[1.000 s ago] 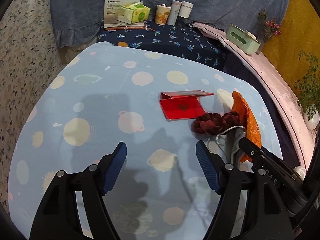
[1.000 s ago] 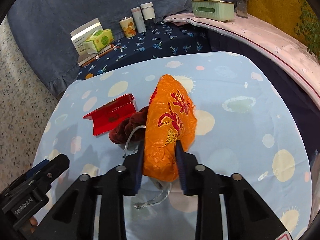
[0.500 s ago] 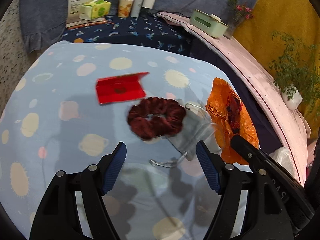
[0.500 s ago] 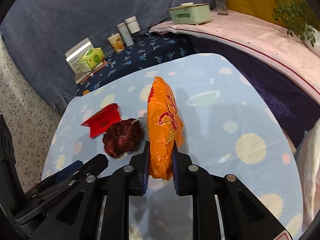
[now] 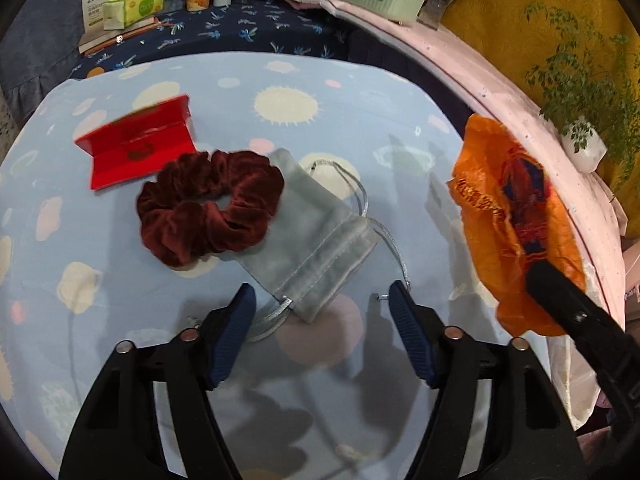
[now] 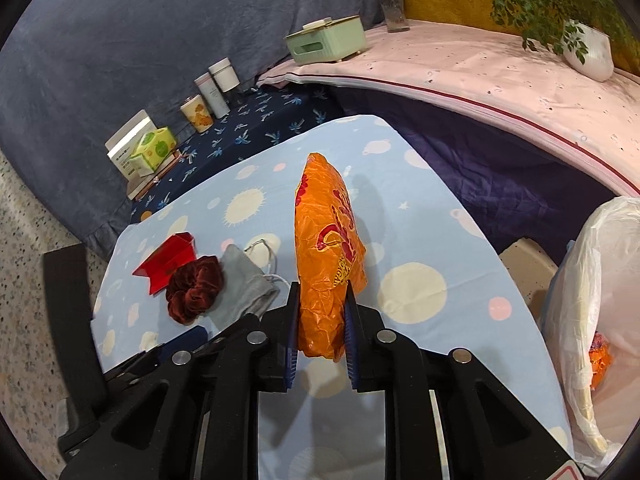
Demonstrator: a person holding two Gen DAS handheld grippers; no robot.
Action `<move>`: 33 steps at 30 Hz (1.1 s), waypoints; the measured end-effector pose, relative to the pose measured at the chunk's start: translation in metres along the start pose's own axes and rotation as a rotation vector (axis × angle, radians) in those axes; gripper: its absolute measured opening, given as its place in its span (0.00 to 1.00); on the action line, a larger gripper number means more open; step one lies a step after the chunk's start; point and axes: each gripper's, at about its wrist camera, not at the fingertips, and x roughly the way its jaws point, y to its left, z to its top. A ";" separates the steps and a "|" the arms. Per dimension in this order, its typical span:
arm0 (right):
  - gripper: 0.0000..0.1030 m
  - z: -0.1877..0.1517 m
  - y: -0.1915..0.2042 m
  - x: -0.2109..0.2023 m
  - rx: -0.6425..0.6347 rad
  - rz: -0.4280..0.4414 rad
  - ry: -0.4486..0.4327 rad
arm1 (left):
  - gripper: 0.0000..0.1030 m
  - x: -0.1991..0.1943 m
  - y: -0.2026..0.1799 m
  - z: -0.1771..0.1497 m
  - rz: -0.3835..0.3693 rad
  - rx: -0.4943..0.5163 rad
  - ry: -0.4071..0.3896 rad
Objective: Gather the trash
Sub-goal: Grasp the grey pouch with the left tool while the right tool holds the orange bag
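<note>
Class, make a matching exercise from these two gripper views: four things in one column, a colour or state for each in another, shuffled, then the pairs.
Things
1. scrunchie
2. drawstring pouch
3. snack wrapper
4. folded card

Descriptions
A. bright red, lying open
B. orange, clamped in the right gripper
C. dark red, resting partly on the pouch
D. grey, lying ahead of the open left gripper

Pairs: 1-C, 2-D, 3-B, 4-A
</note>
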 end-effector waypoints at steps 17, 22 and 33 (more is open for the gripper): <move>0.17 -0.011 -0.009 -0.008 -0.001 0.012 0.007 | 0.07 -0.022 -0.005 0.003 -0.005 -0.021 -0.037; 0.18 -0.010 -0.008 -0.026 -0.004 0.023 -0.024 | 0.07 -0.047 -0.020 0.002 -0.030 0.000 -0.074; 0.18 -0.005 -0.018 -0.079 -0.006 0.022 -0.115 | 0.07 -0.102 -0.069 -0.001 -0.090 0.067 -0.159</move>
